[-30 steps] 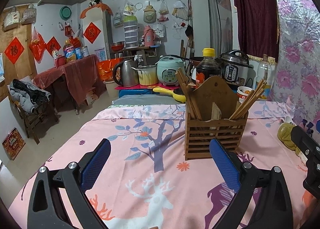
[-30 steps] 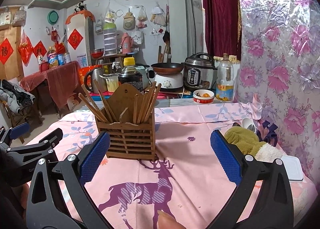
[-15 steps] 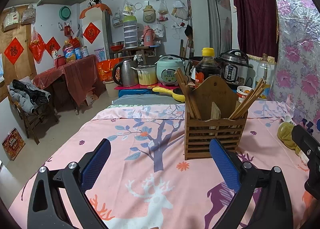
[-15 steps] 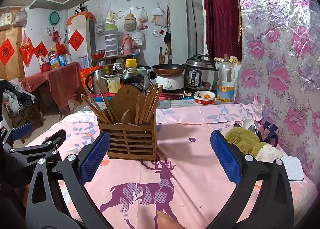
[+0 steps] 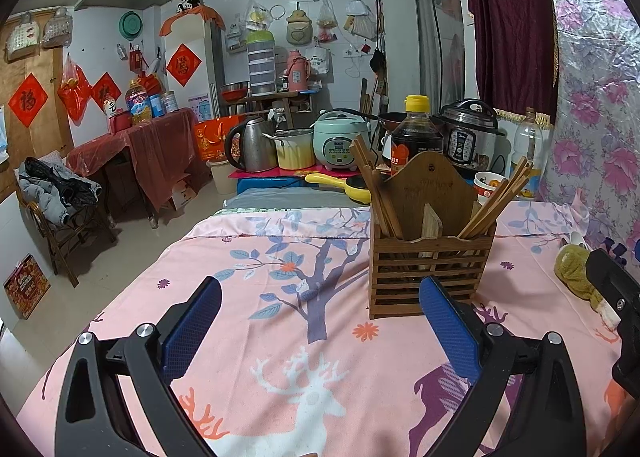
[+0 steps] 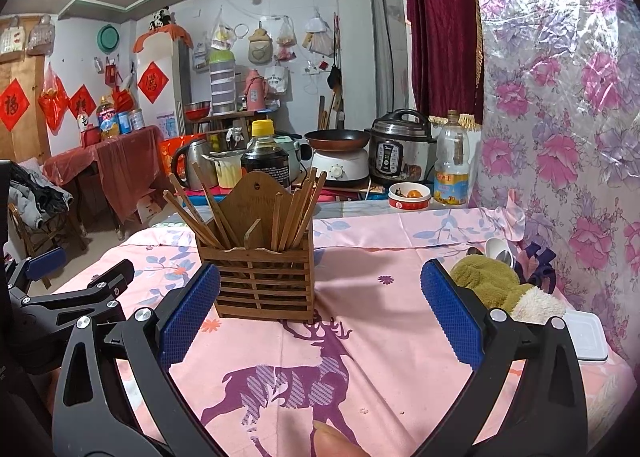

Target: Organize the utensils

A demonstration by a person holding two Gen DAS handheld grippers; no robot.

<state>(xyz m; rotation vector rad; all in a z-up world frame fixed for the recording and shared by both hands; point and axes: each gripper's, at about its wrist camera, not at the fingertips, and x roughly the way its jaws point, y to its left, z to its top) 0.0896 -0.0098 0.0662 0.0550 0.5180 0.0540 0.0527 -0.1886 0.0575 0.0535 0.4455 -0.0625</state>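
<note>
Two claws level over tablecloth | left claw apart | right claw apart, facing chopstick holder

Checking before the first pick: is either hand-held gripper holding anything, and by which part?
Nothing is held. The left hand-held gripper and right hand-held gripper are both open and empty.

Slatted wood holder, wood chopsticks; matt printed cloth
</note>
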